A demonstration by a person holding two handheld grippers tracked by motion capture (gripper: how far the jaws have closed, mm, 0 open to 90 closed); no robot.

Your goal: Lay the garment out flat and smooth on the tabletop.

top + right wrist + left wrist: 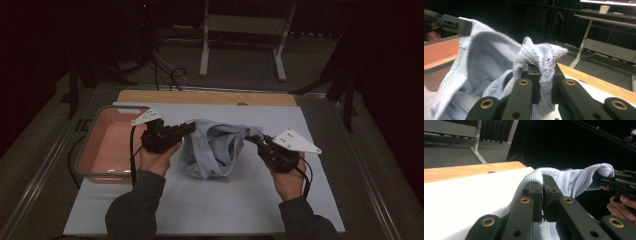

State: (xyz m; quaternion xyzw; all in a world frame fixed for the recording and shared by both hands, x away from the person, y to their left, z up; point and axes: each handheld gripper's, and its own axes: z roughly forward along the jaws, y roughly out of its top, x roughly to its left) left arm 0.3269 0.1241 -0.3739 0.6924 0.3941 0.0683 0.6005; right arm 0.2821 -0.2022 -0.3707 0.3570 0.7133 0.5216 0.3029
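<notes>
a pink tub (107,145) sits at the white mat's (210,205) left edge; a metal stand (240,30) rises behind the table.

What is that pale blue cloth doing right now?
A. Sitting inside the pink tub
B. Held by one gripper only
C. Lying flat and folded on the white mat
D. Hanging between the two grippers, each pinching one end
D: the left gripper and the right gripper are each clamped on an end of the pale blue cloth, which sags between them beside the pink tub.
</notes>
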